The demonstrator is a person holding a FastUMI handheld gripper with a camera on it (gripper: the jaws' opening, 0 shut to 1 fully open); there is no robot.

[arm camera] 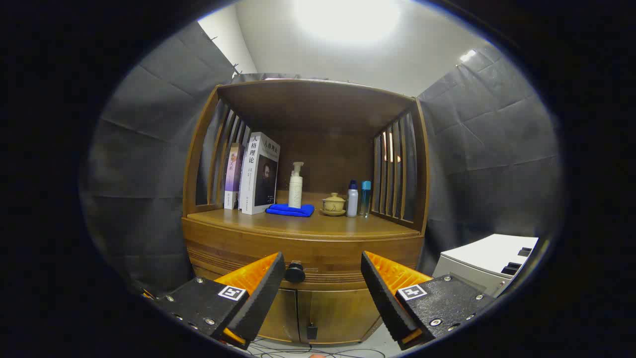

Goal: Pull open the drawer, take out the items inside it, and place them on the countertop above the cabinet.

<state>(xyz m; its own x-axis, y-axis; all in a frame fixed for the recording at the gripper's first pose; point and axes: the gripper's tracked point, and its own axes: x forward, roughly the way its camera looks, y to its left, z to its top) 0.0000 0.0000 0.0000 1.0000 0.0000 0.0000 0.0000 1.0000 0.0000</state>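
Right now, in the gripper view, my gripper [323, 278] stands wide and holds nothing — the drawer [303, 251] is shut, its dark knob [294, 272] just beyond and nearer my left finger. If I close off-centre, one finger could skid off the knob — or I could bump the countertop [278, 223] edge above.

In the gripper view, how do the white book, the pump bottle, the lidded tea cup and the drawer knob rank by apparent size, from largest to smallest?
1. white book
2. pump bottle
3. lidded tea cup and drawer knob: they look alike, and the knob is nearer the camera, so I leave them unranked.

The gripper is open, with the knob between its fingers.
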